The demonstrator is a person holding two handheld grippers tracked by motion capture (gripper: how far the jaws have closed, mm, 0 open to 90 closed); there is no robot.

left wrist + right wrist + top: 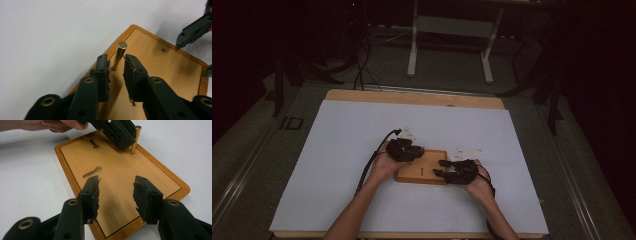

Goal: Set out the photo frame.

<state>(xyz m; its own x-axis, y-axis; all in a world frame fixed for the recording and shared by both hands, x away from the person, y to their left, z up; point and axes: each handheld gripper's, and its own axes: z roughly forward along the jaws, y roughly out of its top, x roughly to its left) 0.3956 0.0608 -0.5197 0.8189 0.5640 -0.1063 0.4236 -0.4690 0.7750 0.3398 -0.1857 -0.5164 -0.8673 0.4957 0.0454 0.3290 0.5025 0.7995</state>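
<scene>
Both forearms enter from the bottom of the high view and angle inward toward lower centre. The left gripper [412,150] sits left of centre, its jaws parted with a narrow gap between the pads. The right gripper [440,167] lies lower and to the right, pointing left, jaws standing wider apart.
</scene>
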